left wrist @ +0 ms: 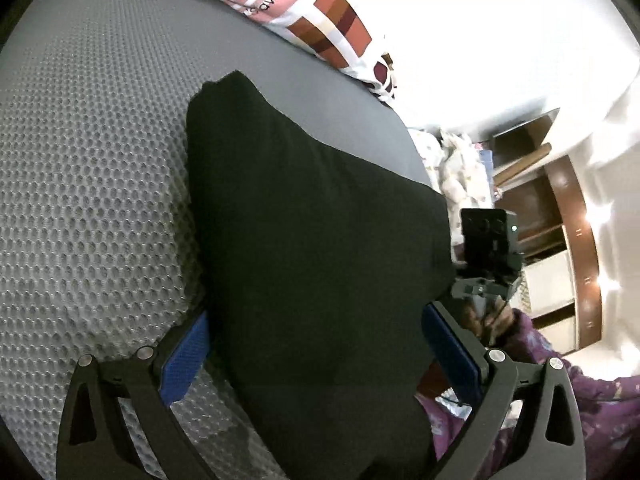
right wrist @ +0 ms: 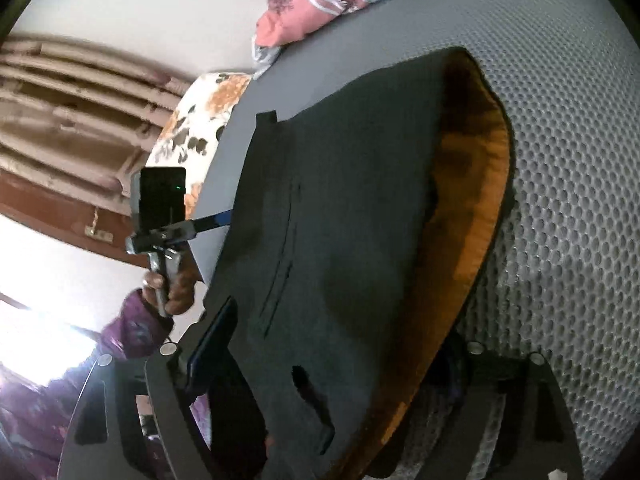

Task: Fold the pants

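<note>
Straddling black pants (left wrist: 312, 240), left gripper (left wrist: 316, 356) open, grey mattress (left wrist: 92, 160)

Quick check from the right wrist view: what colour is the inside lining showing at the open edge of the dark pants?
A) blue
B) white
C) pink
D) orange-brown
D: the pants gape open along the edge nearest the honeycomb-textured grey mat, and the exposed lining there is orange-brown.
</note>
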